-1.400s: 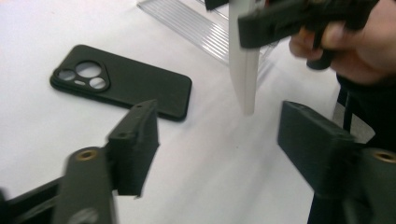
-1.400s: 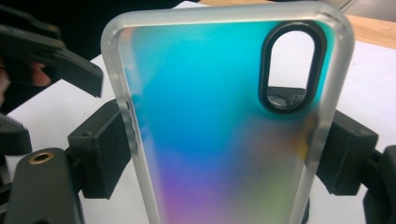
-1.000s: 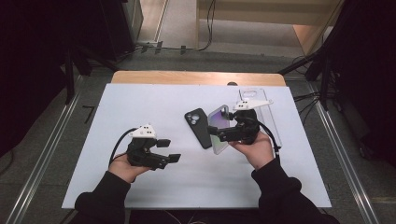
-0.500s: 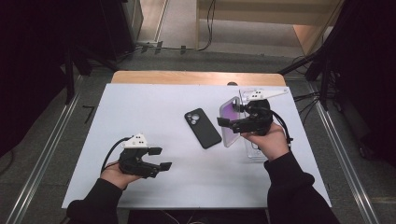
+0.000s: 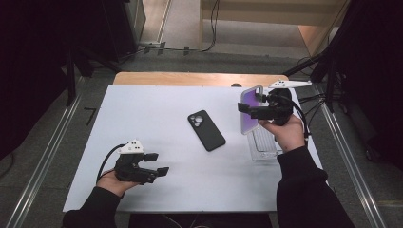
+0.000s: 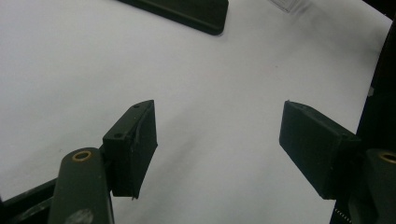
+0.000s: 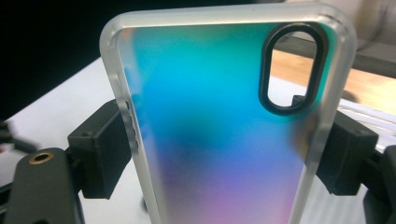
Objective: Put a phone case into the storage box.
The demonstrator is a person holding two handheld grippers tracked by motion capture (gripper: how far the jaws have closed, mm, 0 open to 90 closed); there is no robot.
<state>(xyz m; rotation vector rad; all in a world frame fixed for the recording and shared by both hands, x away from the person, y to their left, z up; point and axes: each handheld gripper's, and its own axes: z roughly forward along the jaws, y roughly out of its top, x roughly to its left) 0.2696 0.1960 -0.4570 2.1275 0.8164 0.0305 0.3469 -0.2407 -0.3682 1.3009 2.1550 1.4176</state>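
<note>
Right gripper [image 5: 247, 110] is raised at the surface's [image 5: 157, 123] 2 o'clock area, forearm entering from 5 o'clock. Its fingers [image 7: 100, 149] clamp the side edges of an iridescent phone case [image 7: 219, 140], held upright off the surface above a clear tray [image 5: 263, 145]. Left gripper [image 5: 159, 164] sits low at 7 o'clock, fingers [image 6: 133, 144] spread wide, nothing between them. A black phone [image 5: 206, 130] lies flat at centre, bare surface around it. No legible writing.
</note>
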